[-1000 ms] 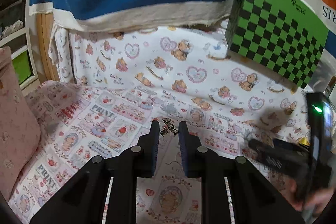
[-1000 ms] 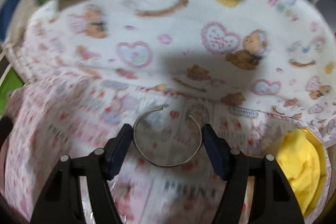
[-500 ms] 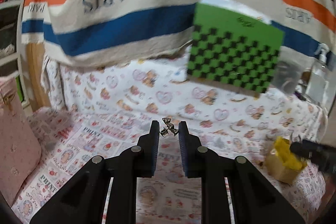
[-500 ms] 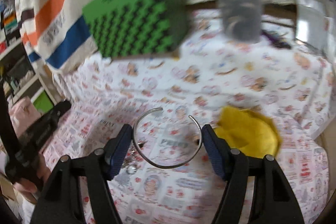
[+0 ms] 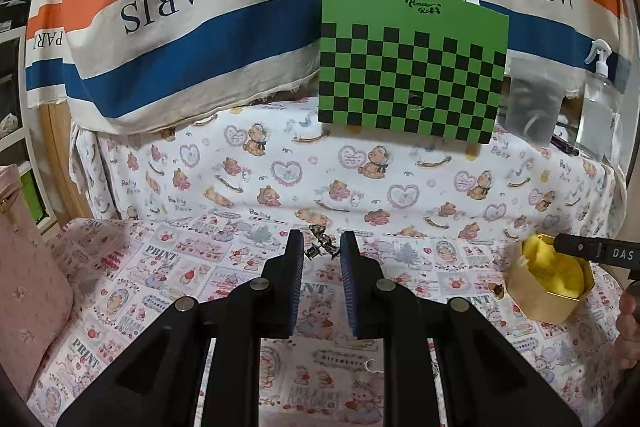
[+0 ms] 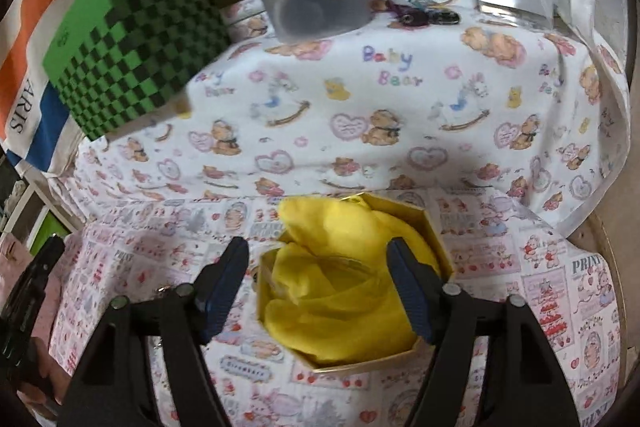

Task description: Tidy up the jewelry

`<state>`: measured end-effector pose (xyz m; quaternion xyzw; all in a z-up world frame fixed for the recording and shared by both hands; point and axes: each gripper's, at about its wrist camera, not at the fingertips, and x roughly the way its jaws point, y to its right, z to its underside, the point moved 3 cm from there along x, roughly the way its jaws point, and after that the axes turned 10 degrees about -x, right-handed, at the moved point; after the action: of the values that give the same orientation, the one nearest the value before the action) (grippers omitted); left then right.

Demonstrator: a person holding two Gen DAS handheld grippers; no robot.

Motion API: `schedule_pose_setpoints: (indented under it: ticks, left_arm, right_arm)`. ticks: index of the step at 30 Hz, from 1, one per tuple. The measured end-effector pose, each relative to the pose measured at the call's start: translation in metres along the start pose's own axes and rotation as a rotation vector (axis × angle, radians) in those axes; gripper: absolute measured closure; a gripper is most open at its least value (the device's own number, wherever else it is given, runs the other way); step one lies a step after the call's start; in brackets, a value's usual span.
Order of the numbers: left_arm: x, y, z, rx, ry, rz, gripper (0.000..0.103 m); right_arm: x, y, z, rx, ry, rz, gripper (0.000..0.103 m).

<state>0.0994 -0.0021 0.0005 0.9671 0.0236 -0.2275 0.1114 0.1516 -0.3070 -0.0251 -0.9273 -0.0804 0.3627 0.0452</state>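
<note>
Bangle gone from my right hand-held gripper (image 6: 320, 267); jaws stood wide, empty, over yellow-lined gold box (image 6: 400, 361). Left hand-held gripper (image 5: 320, 251) narrow, pinching small charm (image 5: 320, 245) as before.

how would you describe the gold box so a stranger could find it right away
Start at the green checkered box on the raised ledge, then drop to the lower patterned cloth on its right. The gold box sits there: hexagonal, open-topped, stuffed with bright yellow fabric, the only gold thing there.

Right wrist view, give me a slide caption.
Right gripper open above the gold hexagonal box lined with yellow cloth.
</note>
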Motion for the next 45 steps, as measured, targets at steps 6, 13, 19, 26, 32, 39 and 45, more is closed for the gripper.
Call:
schedule_pose_setpoints:
  ticks: [6, 13, 19, 26, 32, 39, 45]
  left_arm:
    - [-0.001, 0.002, 0.002, 0.000, -0.011, 0.023, 0.085]
    - [-0.006, 0.034, 0.012, 0.003, -0.099, 0.178, 0.085]
    - [0.003, 0.088, 0.008, -0.005, -0.198, 0.265, 0.085]
    - [0.012, 0.173, 0.011, 0.034, -0.265, 0.365, 0.085]
    - [0.029, 0.212, 0.021, 0.055, -0.317, 0.354, 0.085]
    - [0.023, 0.202, 0.017, 0.057, -0.254, 0.303, 0.047]
    - [-0.007, 0.158, -0.001, 0.069, -0.129, 0.215, 0.032]
  right_arm:
    - [-0.028, 0.004, 0.000, 0.010, 0.043, -0.050, 0.017]
    - [-0.054, 0.016, 0.010, -0.014, 0.134, -0.007, 0.009]
    - [-0.044, 0.044, 0.018, 0.123, 0.102, -0.116, 0.009]
    - [-0.049, 0.088, 0.025, 0.288, 0.121, -0.089, 0.008]
    - [-0.046, 0.112, 0.028, 0.378, 0.112, -0.081, 0.008]
    - [-0.049, 0.112, 0.028, 0.392, 0.118, -0.099, 0.008]
    - [-0.064, 0.094, 0.022, 0.327, 0.154, -0.096, 0.006]
